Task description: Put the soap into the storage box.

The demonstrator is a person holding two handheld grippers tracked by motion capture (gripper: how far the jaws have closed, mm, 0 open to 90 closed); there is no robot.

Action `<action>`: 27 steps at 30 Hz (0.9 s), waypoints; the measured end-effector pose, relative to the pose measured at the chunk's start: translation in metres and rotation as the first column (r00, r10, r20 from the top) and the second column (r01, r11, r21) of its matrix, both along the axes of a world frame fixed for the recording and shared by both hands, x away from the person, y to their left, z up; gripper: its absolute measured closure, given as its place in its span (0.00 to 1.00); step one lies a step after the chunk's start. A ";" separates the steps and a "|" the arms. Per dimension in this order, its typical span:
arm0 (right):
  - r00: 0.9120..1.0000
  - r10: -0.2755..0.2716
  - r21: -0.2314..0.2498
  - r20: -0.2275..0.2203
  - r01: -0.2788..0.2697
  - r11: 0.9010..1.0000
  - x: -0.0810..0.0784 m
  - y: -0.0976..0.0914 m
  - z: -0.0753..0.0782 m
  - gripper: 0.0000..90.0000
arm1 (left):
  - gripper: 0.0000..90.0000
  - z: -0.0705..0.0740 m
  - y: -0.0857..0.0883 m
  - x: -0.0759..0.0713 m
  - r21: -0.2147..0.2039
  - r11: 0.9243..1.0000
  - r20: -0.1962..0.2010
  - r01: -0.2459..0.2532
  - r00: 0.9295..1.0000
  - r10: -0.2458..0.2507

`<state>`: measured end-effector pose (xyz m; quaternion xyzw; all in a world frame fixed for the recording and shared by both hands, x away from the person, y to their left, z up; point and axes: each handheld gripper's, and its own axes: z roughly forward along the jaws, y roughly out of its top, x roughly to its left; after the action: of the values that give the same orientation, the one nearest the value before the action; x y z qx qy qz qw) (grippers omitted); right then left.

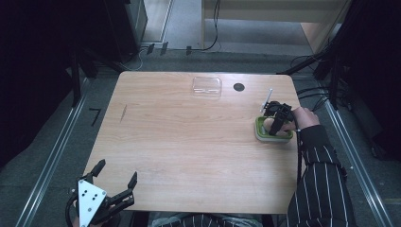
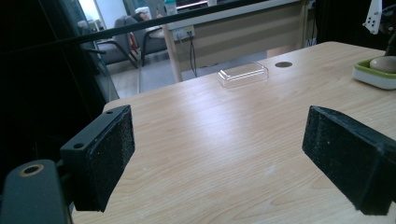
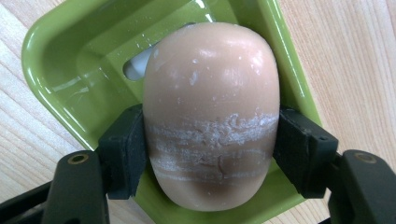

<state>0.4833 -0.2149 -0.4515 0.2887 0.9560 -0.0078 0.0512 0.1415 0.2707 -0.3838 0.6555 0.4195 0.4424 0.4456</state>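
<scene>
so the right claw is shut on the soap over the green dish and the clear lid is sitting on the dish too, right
Not quite. The right claw is shut on the soap over the green dish, as the right gripper view shows. But the clear lid is not on the dish: the high view shows it lying apart on the table, near the far edge.

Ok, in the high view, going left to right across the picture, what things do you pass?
Left gripper at the table's near left corner → clear plastic lid → small dark disc → green soap dish with the right gripper shut on the soap in it.
</scene>
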 end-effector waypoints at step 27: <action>1.000 -0.026 0.008 0.012 0.025 1.000 -0.004 -0.008 0.011 0.29 | 0.11 0.000 -0.002 0.003 0.004 1.000 -0.001 0.012 1.000 -0.012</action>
<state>0.4794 -0.2227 -0.4408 0.3011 0.9519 -0.0032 0.0559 0.1444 0.2684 -0.3836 0.6592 0.4149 0.4403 0.4467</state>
